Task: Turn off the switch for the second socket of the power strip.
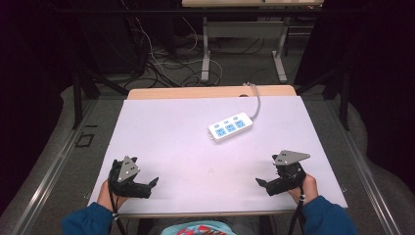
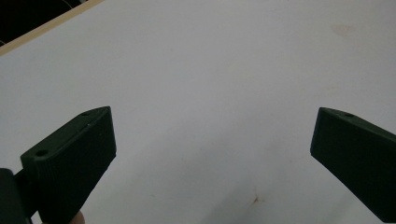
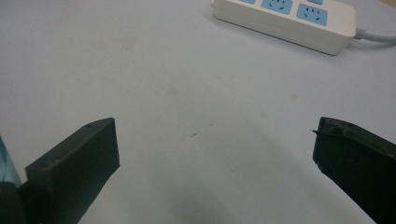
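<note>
The table (image 1: 161, 147), white-topped with a wooden edge at its far side, is the largest thing here; both grippers rest low over its near edge, well apart from each other. On it, beyond the grippers and nearer the right one, lies the power strip (image 1: 230, 127), white with blue sockets, set at a slant; its grey cord (image 1: 256, 100) runs away from the grippers toward the table's far edge. In the right gripper view the strip (image 3: 285, 16) sits ahead of the jaws and toward the right one, well apart from both.

The left gripper (image 1: 151, 185), held in the left hand (image 1: 105, 195), points toward the right gripper; its jaws stand wide with bare tabletop between them (image 2: 212, 140). The right gripper (image 1: 261, 184), held in the right hand (image 1: 307, 188), points back toward the left one, its jaws likewise spread wide and holding nothing (image 3: 215, 144).
</note>
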`<control>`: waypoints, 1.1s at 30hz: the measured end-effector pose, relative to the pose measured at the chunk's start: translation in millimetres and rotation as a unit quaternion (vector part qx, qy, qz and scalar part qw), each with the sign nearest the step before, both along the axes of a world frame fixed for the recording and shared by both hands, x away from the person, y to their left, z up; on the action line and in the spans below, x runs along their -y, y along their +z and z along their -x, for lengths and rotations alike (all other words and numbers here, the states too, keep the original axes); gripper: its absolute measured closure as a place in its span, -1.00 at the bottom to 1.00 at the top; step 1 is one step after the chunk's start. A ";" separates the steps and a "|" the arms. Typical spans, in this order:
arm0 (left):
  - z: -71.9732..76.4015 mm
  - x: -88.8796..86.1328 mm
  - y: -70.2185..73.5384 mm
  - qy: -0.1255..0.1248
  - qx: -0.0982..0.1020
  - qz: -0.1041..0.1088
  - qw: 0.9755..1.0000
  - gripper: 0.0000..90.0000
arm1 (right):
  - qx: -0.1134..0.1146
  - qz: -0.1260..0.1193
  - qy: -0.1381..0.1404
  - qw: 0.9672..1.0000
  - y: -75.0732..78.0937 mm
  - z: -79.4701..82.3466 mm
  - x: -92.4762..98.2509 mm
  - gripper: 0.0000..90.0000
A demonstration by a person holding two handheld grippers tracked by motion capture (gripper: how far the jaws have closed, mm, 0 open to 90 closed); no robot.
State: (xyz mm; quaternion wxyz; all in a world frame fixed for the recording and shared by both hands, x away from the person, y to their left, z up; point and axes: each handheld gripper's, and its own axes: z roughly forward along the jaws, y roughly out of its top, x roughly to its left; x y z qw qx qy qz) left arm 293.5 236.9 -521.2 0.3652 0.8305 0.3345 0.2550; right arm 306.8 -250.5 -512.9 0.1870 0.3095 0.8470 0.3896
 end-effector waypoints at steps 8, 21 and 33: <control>0.3 0.4 -0.1 -0.001 0.002 -0.001 1.000 -1.00 | -0.003 0.003 0.003 1.000 0.1 0.3 -0.6 -1.00; 0.4 1.1 0.0 -0.006 -0.001 -0.007 1.000 -0.99 | 0.002 0.005 0.001 1.000 -0.3 -2.1 -1.7 -1.00; 0.0 1.4 -0.2 -0.008 -0.003 -0.012 1.000 -0.99 | 0.007 0.007 0.002 1.000 1.3 -8.9 -5.2 -1.00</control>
